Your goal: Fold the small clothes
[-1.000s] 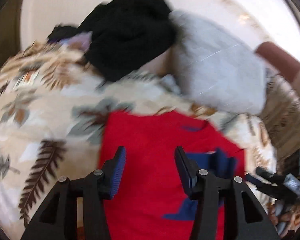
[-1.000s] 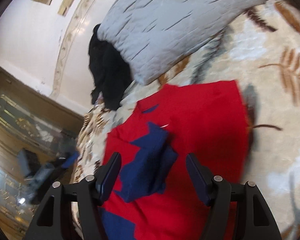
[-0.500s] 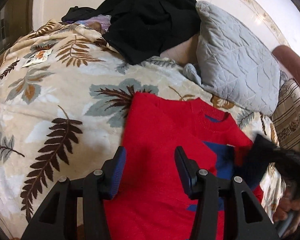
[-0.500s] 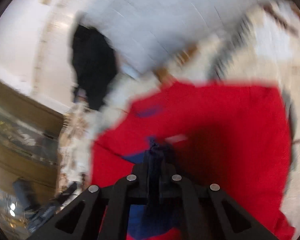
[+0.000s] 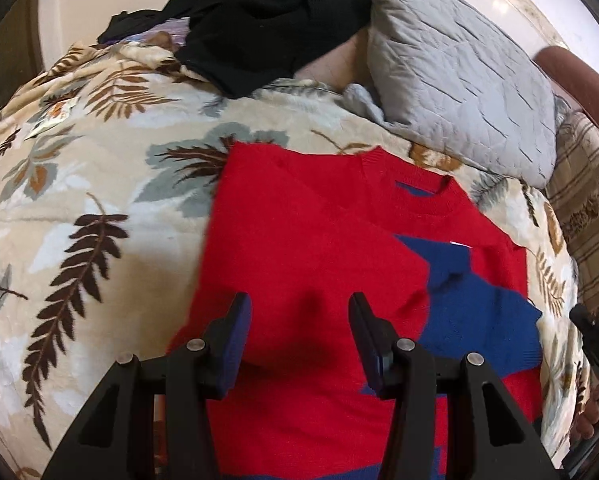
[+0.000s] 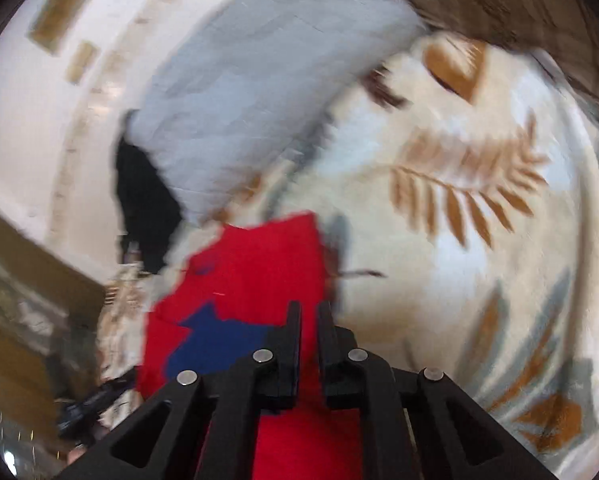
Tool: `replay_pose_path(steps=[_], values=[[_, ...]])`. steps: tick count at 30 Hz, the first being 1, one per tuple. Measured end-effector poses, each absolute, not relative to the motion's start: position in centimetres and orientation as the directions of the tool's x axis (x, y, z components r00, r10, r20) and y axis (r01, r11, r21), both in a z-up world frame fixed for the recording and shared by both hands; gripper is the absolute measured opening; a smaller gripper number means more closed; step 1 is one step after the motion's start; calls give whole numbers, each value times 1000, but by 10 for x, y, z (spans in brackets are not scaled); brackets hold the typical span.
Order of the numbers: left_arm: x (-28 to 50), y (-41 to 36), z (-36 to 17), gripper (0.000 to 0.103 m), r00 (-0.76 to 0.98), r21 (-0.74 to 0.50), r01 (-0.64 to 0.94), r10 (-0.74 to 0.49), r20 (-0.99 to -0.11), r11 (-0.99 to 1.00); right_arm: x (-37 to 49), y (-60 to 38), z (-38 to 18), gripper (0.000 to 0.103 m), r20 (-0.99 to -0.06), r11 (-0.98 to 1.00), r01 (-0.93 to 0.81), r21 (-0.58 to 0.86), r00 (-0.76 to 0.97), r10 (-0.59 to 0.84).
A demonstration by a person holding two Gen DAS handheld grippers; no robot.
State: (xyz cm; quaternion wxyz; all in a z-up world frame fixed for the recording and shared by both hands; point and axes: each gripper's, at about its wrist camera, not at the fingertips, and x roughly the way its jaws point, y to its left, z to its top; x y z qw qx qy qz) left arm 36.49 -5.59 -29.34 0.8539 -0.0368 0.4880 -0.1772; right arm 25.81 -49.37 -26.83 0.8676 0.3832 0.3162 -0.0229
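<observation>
A small red sweater lies flat on the leaf-print blanket, neck toward the pillow. Its blue sleeve is folded across the right side of the body. My left gripper is open and empty, hovering over the red body. In the right wrist view the sweater and blue sleeve show blurred. My right gripper has its jaws nearly together above the sweater's right side, with only a thin gap and no cloth seen between them.
A grey quilted pillow lies beyond the sweater, with a pile of black clothes to its left. A striped brown cover is at the right edge. The blanket spreads wide to the right.
My right gripper closed on the blue sleeve, carried it across, and now sits pulled back with the sleeve lying flat on the body. My left gripper stayed open over the sweater.
</observation>
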Motion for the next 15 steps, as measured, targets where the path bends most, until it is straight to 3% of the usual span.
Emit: replay_pose_path(steps=[4, 8, 11, 15], values=[[359, -74, -297, 51, 456, -190, 321, -327, -827, 928, 278, -461, -258, 11, -527, 733, 133, 667, 781, 337], [359, -90, -322, 58, 440, -60, 355, -223, -870, 933, 301, -432, -274, 11, -586, 770, 103, 630, 713, 384], [355, -94, -321, 60, 459, -8, 377, -194, -867, 926, 323, -421, -305, 9, -712, 809, 191, 556, 611, 345], [341, -86, -297, 60, 488, -58, 386, -257, -834, 921, 314, -419, -294, 12, -706, 815, 177, 552, 619, 343]])
